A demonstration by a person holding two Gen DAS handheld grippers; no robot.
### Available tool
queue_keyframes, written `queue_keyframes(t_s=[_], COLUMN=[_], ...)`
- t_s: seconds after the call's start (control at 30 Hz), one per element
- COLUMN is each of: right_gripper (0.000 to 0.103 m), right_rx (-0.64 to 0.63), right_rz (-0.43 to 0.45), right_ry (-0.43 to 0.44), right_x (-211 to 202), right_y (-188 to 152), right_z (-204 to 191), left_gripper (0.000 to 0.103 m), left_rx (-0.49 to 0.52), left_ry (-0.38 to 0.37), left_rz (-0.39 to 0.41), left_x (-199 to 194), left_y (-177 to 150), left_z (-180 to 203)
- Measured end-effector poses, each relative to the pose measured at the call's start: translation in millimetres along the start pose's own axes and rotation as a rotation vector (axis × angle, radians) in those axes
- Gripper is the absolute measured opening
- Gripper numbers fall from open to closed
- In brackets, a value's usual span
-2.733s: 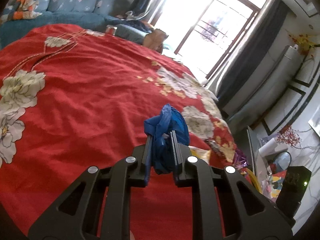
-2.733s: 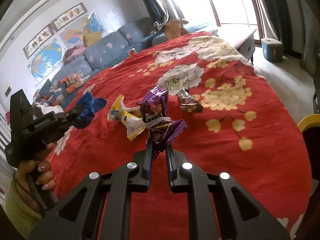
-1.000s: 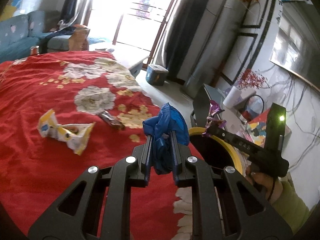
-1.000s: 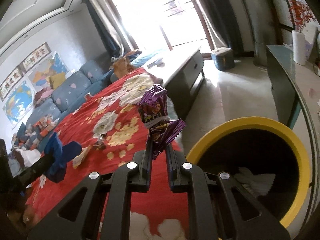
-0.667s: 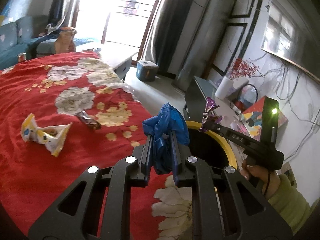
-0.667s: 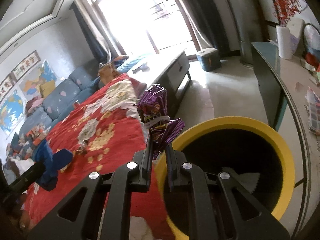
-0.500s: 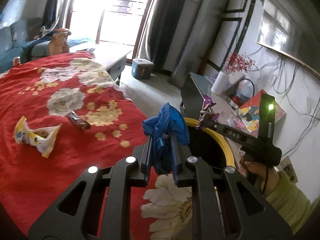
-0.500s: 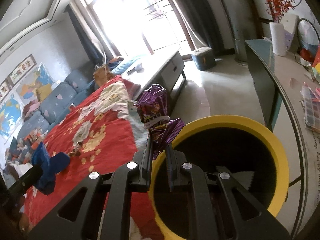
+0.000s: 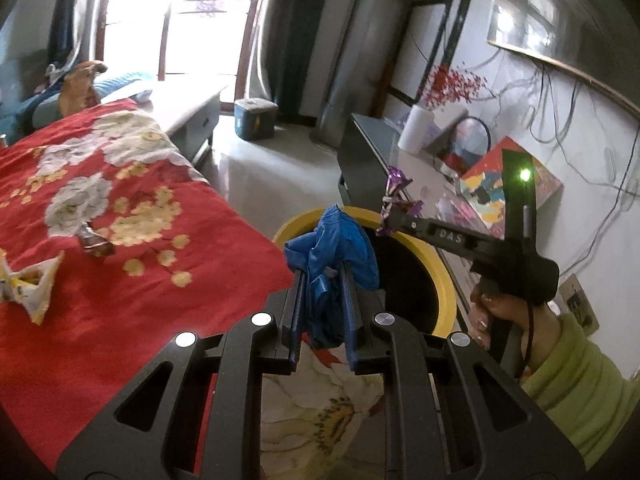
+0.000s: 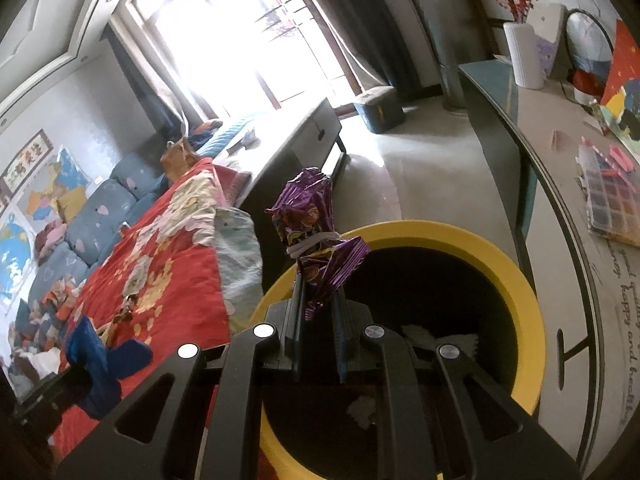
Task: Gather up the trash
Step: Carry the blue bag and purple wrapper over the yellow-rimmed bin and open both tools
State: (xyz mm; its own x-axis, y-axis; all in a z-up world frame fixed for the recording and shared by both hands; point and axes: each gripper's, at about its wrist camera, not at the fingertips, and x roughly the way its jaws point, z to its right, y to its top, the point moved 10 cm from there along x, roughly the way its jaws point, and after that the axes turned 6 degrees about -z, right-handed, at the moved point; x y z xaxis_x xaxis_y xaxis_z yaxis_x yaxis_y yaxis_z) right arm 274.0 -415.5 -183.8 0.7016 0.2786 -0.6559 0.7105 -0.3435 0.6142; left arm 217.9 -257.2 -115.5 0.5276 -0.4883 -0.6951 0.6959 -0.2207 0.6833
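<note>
**Both grippers hold trash at the yellow bin**

Left gripper (image 9: 322, 296): jaws pinching a crumpled blue wrapper (image 9: 334, 248), which sticks up and out past the fingertips. It sits at the near rim of the yellow bin (image 9: 444, 280), over the edge of the red floral bed cover (image 9: 120, 300).

Right gripper (image 10: 318, 316): jaws pinching a purple foil wrapper (image 10: 314, 236), wrapper upright with a pale band around its middle. Gripper is above the bin's dark opening; in the right wrist view the yellow rim (image 10: 528, 308) curves around behind it. Some pale scraps (image 10: 440, 340) lie inside the bin.

In the left wrist view the right gripper shows from the side, held by a hand (image 9: 494, 312) in a light green sleeve (image 9: 580, 384), its purple wrapper over the far rim.

Left on the bed: a yellow-white wrapper (image 9: 28, 284) and a small dark wrapper (image 9: 94, 242), well apart from the bin. A grey bench (image 10: 560, 168) with clutter stands just beside the bin.
</note>
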Motion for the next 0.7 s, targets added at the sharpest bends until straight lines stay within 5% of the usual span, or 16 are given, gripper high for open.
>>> queue_keyframes(t_s=[0.7], right_gripper=[0.014], right_rx=[0.079], right_rz=[-0.064], right_ry=[-0.035], right_x=[9.0], right_y=[-15.2], right_z=[55.5], left_gripper=[0.011], left_rx=[0.123], left_ry=[-0.021], left_rz=[-0.117], left_x=[61.7], left_y=[-4.2], left_z=[39.3])
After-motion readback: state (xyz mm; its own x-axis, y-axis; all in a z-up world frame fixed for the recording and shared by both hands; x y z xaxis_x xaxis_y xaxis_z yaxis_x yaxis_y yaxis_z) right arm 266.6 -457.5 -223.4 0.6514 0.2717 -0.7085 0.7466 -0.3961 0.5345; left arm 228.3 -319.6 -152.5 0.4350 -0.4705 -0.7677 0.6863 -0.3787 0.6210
